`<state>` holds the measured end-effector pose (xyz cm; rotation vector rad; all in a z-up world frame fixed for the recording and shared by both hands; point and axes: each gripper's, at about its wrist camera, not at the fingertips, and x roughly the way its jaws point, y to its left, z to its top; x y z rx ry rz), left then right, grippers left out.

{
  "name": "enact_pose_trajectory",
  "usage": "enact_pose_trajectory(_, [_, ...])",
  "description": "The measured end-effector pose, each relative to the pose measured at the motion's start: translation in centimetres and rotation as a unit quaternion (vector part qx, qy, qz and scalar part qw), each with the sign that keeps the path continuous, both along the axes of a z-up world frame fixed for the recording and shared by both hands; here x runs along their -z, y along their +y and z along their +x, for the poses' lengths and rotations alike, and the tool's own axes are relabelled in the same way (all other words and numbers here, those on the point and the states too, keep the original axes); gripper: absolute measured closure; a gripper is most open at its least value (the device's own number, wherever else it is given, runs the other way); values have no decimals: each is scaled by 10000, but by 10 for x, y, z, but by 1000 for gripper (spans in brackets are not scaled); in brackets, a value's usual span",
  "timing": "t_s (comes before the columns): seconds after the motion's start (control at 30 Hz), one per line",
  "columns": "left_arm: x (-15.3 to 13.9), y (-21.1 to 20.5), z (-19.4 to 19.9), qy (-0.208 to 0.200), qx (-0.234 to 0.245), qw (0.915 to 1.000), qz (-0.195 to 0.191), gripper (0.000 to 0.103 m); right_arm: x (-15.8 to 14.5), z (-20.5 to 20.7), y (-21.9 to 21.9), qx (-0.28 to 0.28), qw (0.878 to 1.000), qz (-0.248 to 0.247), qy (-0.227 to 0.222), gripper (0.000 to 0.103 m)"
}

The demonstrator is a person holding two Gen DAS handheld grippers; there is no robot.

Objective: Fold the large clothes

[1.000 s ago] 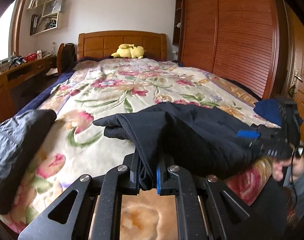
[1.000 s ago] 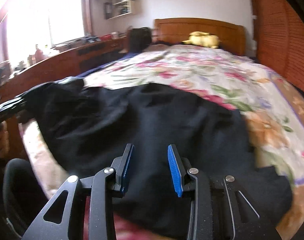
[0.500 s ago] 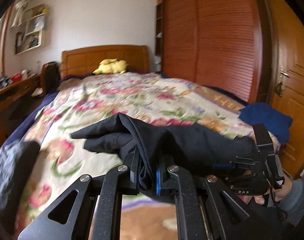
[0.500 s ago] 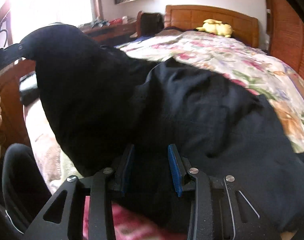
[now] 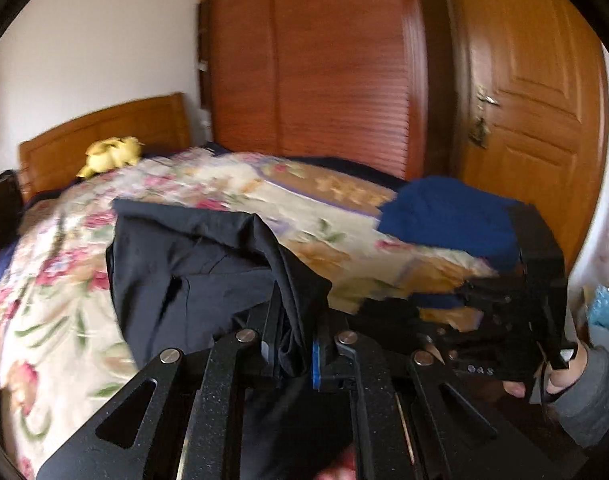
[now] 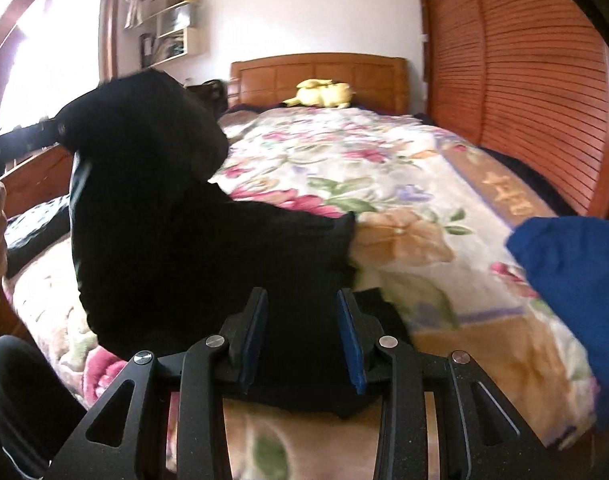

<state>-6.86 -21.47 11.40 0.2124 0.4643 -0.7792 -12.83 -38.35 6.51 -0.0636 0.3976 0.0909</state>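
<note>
A large black garment [image 5: 192,276] lies bunched on the floral bedspread [image 5: 56,320] near the foot of the bed. My left gripper [image 5: 294,344] is shut on a gathered edge of it, and the cloth rises from the pads in a ridge. In the right wrist view the same garment [image 6: 176,248] stands lifted at the left, where the left gripper [image 6: 28,136] holds it up. A thick fold fills the gap between the blue pads of my right gripper [image 6: 300,336]. The right gripper [image 5: 500,312] also shows at the bed's right corner, with a hand behind it.
A folded blue garment [image 6: 568,264] sits on the bed's near right corner. A dark padded garment [image 6: 32,224] lies at the left edge. A yellow plush toy [image 6: 324,94] rests by the headboard. Slatted wardrobe doors [image 5: 324,80] and a wooden door [image 5: 524,120] line the right side.
My left gripper swung to the right and upward with the garment's edge, carrying the cloth over itself. My right gripper shifted sideways, and the blue garment came into its view.
</note>
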Motion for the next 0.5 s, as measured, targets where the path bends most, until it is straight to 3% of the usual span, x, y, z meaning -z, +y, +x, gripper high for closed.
enact_pose_trajectory(0.23, [15,-25,-8,232,127,9992,304,91,-6,-14,5,185,9997,24,-170,64])
enact_pose_trajectory(0.33, [11,-18,-12,220,157,9993,271,74,-10,-16,4,223,9995,18,-234,64])
enact_pose_trajectory(0.37, [7,-12,-14,217,184,9995,163,63,-11,-16,5,236,9994,12,-258,63])
enact_pose_trajectory(0.43, [-3,3,-16,269,189,9994,-116,57,-12,-16,6,224,9993,9,-300,63])
enact_pose_trajectory(0.5, [-7,10,-17,188,63,9996,-211,39,-14,-16,9,213,9991,-2,-372,62])
